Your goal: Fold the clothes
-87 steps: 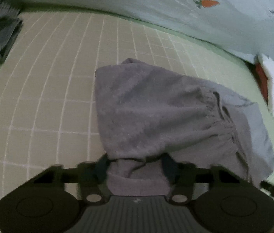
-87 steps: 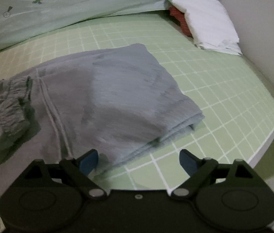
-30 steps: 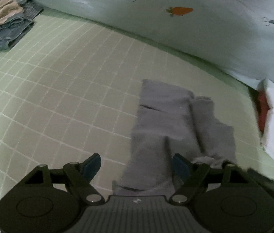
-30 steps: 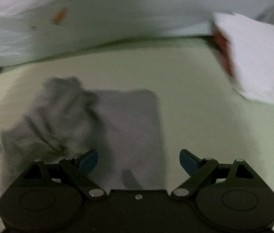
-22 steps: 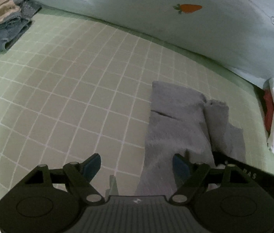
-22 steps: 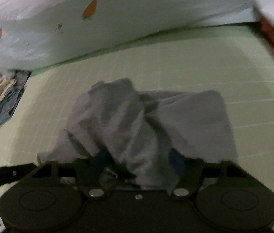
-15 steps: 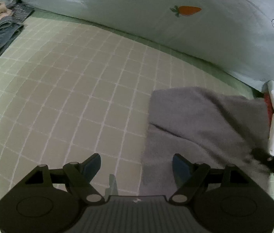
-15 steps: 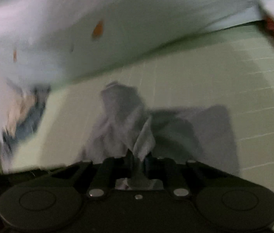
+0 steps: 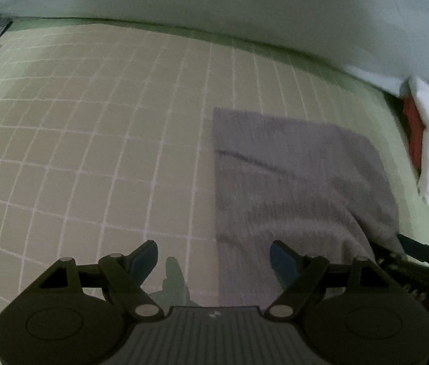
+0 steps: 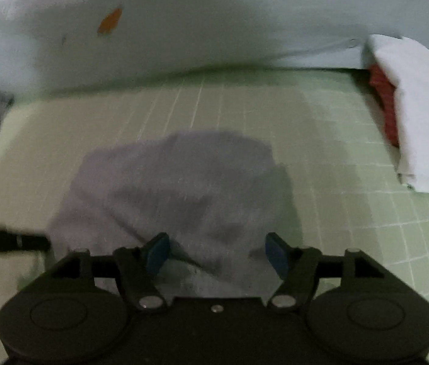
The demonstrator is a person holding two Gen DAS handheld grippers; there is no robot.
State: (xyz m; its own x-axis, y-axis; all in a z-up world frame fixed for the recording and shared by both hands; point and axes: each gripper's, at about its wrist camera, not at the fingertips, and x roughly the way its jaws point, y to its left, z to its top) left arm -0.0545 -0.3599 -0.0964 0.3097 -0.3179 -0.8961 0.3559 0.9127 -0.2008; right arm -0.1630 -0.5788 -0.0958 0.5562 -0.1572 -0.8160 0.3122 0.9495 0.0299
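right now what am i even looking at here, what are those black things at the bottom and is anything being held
Each picture comes from a camera mounted on a hand-held gripper, looking along its two fingers; a person carries one in each hand. The black shapes are the left gripper and the right gripper. Both hang over a folded grey garment lying on a green checked sheet. A white folded cloth sits off to the side. Nothing is held: both grippers are open, and the right one's jaws have just been opening over the garment.
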